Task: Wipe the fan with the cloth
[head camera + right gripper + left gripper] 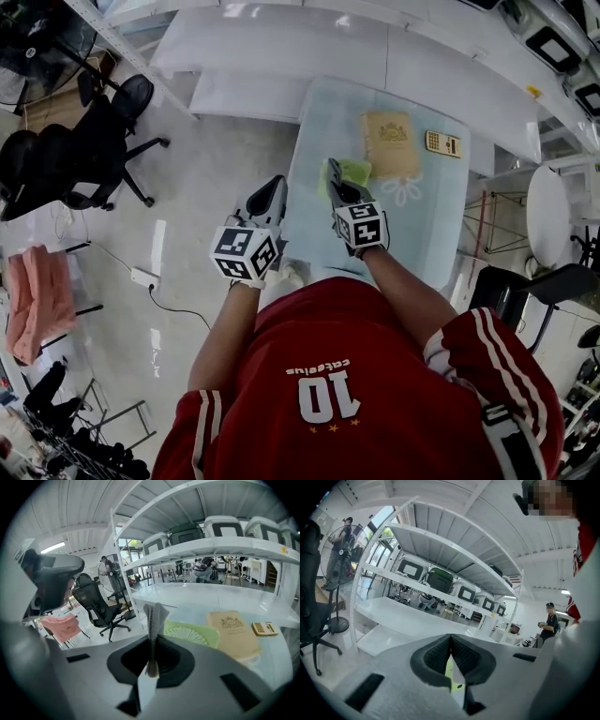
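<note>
A flat green fan [354, 172] with a round ribbed grille lies on the light blue table [328, 112]; in the right gripper view the fan [192, 633] sits just beyond the jaws. My right gripper [333, 175] hovers over the fan's left edge, its jaws pressed together with nothing held, as its own view [153, 616] also shows. Left of the table edge, over the floor, my left gripper [277, 189] is likewise shut and empty [450, 644]. No wiping cloth is in either gripper. A pink cloth [37, 300] hangs on a rack at the far left.
A tan book [391, 142] and a small calculator [442, 143] lie beside the fan. A black office chair [84, 141] and a standing floor fan [340, 555] are at the left. White shelving [281, 42] runs behind the table. A round white table [553, 216] is at the right.
</note>
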`<move>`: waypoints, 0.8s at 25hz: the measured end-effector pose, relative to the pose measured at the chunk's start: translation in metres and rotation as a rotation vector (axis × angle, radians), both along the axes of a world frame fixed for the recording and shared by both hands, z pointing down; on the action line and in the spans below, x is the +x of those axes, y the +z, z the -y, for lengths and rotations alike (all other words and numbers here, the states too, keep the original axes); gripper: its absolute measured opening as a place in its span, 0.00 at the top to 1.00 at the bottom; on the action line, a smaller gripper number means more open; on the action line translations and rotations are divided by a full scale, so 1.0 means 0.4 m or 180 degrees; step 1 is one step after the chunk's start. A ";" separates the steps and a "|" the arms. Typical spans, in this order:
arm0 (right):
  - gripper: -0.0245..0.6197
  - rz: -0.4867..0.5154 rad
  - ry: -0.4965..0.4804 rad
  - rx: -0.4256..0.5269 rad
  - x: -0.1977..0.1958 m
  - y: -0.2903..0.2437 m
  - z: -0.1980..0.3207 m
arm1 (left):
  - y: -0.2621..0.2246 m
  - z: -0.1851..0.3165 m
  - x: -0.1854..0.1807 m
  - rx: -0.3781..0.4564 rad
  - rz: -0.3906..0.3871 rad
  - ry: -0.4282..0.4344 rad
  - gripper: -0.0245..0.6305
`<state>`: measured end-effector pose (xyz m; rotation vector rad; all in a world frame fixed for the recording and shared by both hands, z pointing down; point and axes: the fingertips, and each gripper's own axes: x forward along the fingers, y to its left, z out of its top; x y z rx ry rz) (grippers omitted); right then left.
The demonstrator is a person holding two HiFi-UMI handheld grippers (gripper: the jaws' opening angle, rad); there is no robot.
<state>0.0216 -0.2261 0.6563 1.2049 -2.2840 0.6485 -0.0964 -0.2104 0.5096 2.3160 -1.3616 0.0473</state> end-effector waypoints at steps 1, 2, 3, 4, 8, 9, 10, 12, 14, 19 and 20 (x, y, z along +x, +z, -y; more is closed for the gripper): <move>0.93 -0.0001 0.0031 0.0006 0.010 -0.002 -0.003 | -0.001 0.000 0.010 0.0003 -0.0003 0.0033 0.96; 0.93 -0.0002 0.0064 0.0010 0.020 -0.003 -0.005 | -0.001 0.000 0.020 0.0003 -0.0004 0.0066 0.96; 0.93 -0.0002 0.0098 0.0012 0.030 -0.003 -0.008 | 0.000 0.000 0.030 0.0002 -0.0006 0.0098 0.96; 0.93 -0.0002 0.0133 0.0012 0.041 -0.004 -0.011 | 0.000 -0.001 0.041 0.0001 -0.0007 0.0131 0.96; 0.93 -0.0002 0.0261 0.0006 0.084 -0.003 -0.027 | -0.001 -0.003 0.091 0.0004 -0.0013 0.0267 0.96; 0.93 -0.0004 0.0285 0.0003 0.094 -0.002 -0.030 | -0.001 -0.003 0.102 0.0003 -0.0014 0.0296 0.96; 0.93 -0.0007 0.0308 -0.0002 0.104 0.000 -0.033 | 0.000 -0.003 0.112 -0.0001 -0.0013 0.0319 0.96; 0.93 -0.0011 0.0357 -0.0013 0.127 0.004 -0.039 | 0.004 -0.004 0.132 -0.0016 -0.0010 0.0363 0.96; 0.93 -0.0014 0.0416 -0.0022 0.152 0.009 -0.045 | 0.009 -0.005 0.155 -0.0031 -0.0007 0.0413 0.96; 0.93 -0.0028 0.0529 -0.0047 0.206 0.027 -0.055 | 0.019 -0.003 0.207 -0.0055 -0.0003 0.0515 0.96; 0.93 -0.0033 0.0545 -0.0051 0.215 0.031 -0.055 | 0.019 -0.001 0.216 -0.0056 0.0001 0.0534 0.96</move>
